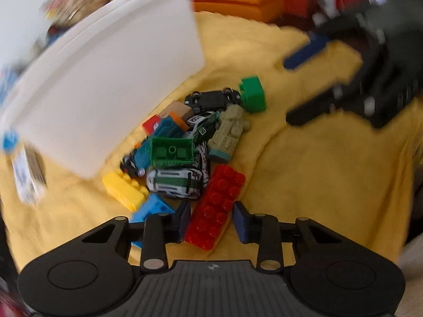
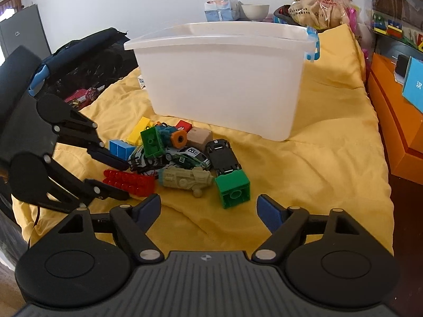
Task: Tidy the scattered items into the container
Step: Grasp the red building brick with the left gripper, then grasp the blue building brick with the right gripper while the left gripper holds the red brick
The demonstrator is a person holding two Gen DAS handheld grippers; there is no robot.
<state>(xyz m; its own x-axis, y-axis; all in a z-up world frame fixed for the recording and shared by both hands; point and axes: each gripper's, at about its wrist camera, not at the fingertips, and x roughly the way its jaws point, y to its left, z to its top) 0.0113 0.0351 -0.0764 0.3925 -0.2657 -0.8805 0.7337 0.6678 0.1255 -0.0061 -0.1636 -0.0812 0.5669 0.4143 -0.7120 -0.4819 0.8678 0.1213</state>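
The left gripper [image 1: 211, 220] has its jaws apart around the red brick [image 1: 215, 206] (not squeezing yet), likely to carry it to the white box [image 2: 224, 79] behind the toy pile, while the right gripper [image 2: 208, 208] waits wide open, holding nothing.

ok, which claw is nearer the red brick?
Left. The left claw has the red brick between its fingers; the right claw hangs open, off to the side by the green block.
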